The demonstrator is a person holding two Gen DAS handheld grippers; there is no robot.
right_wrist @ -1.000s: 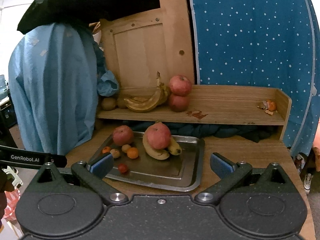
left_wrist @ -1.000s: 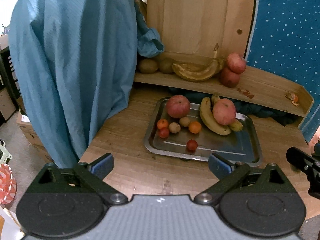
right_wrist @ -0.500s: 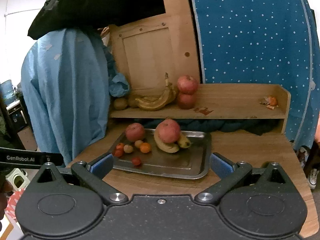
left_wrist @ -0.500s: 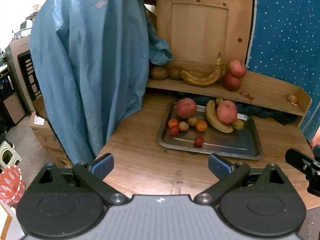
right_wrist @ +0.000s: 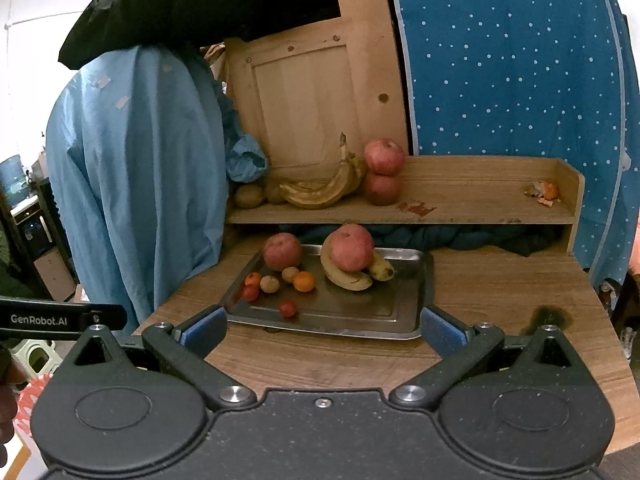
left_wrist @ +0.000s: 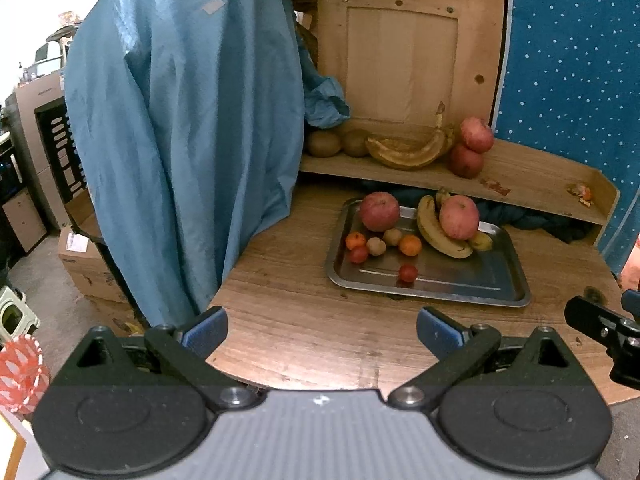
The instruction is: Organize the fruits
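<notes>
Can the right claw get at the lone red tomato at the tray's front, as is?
Probably yes. The right claw is open and empty, and the red tomato sits alone near the tray front edge, with only bare table between them.

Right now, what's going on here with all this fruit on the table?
A person holds two handheld grippers over a wooden table, and neither grips anything: the left gripper and the right gripper are both open, short of the metal tray. The tray holds two apples, with one apple resting on bananas, plus small fruits such as an orange. On the shelf behind sit two stacked apples, browned bananas and kiwis. No fruit has been picked up.
</notes>
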